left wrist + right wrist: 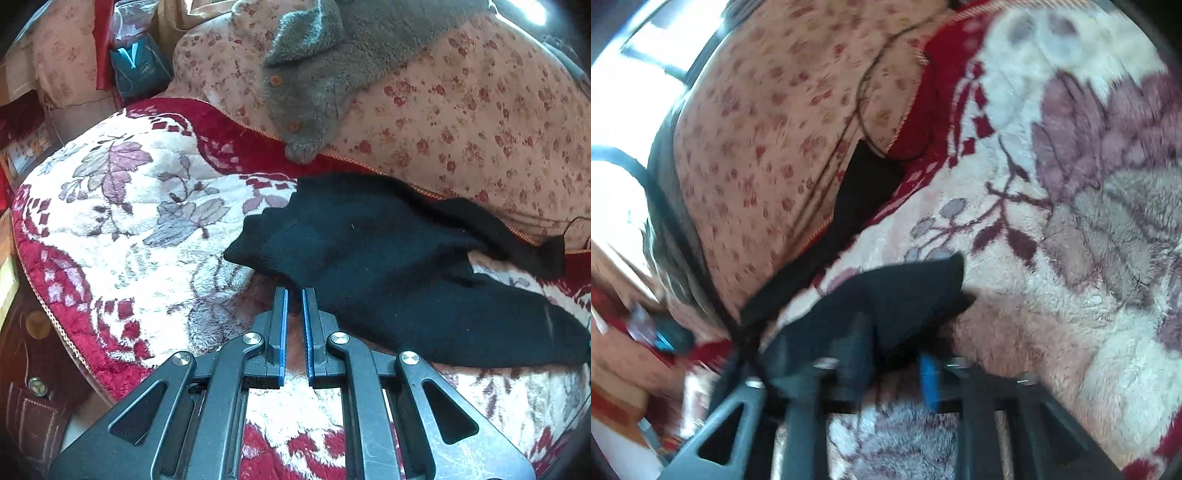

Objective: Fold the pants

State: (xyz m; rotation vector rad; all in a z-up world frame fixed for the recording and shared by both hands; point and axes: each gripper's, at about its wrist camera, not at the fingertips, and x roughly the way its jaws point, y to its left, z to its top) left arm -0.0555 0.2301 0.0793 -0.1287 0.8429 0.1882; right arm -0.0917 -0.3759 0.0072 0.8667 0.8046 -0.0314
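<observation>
Black knit pants lie crumpled on a white and red floral fleece blanket, ribbed cuff to the left, one leg trailing right. My left gripper is shut just short of their near edge, with only blanket showing between its blue pads. The right wrist view is blurred. A fold of the black pants drapes over my right gripper and hides its fingertips. One blue pad shows, and the jaws stand apart. More black cloth runs back along the quilt.
A pink flowered quilt is heaped behind the pants, with a grey fleece garment with orange buttons on top. A teal bag stands at the back left. The bed edge drops to dark wooden furniture on the left. A bright window is beyond the quilt.
</observation>
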